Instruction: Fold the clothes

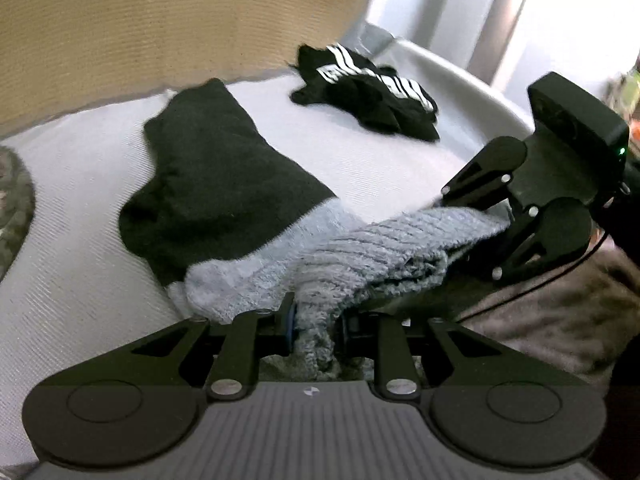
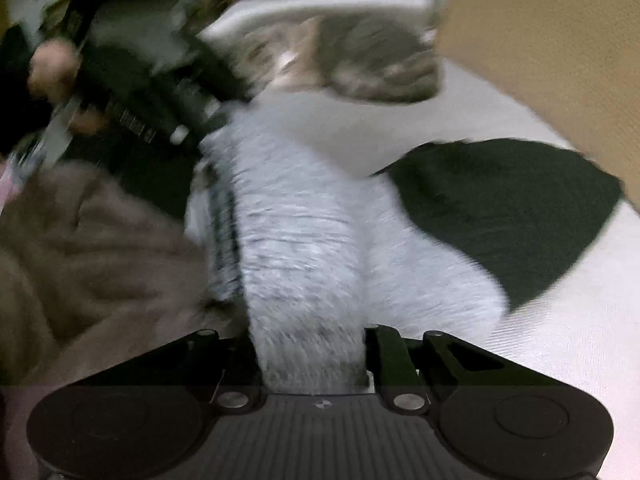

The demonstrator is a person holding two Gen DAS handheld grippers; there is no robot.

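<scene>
A fuzzy sock, light grey at the cuff [image 1: 384, 252] and black at the foot [image 1: 208, 176], lies on a white bed [image 1: 80, 280]. My left gripper [image 1: 314, 328] is shut on the grey cuff's near end. My right gripper [image 1: 486, 220] grips the cuff's other end at the right. In the blurred right wrist view, the grey cuff [image 2: 304, 248] runs from my right gripper [image 2: 314, 364], shut on it, up to the left gripper [image 2: 192, 128], which a hand [image 2: 52, 68] holds. The black foot [image 2: 504, 208] spreads to the right.
A black garment with white stripes [image 1: 372, 88] lies crumpled at the far side of the bed. A tan headboard [image 1: 180, 24] rises behind. Brown-grey fabric [image 1: 560, 320] sits at the right edge. A patterned pillow [image 2: 380, 60] lies near the headboard [image 2: 552, 60].
</scene>
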